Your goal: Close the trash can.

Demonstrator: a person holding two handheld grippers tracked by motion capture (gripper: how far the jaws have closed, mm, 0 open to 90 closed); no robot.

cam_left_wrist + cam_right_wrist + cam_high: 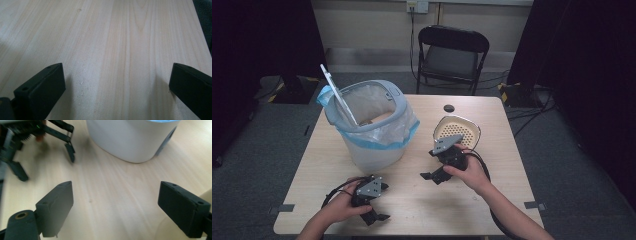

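A white bin [372, 150] with a grey rim and a blue-edged plastic liner stands on the left half of the wooden table [412, 210]. A flat white strip [337, 95] leans out of it. To its right lies a cream perforated strainer [457, 131]. My right gripper [432, 177] is just in front of the strainer, low over the table, pointing left. Its jaws are open with bare wood between them [116, 202], and the bin's base [130, 140] is ahead. My left gripper [376, 218] rests near the front edge, open over bare wood [117, 80].
A small black round disc [449, 108] sits near the table's far edge. A black folding chair [452, 55] stands behind the table. The left gripper [47, 167] appears blurred at the upper left of the right gripper view. Bare wood lies between the two grippers.
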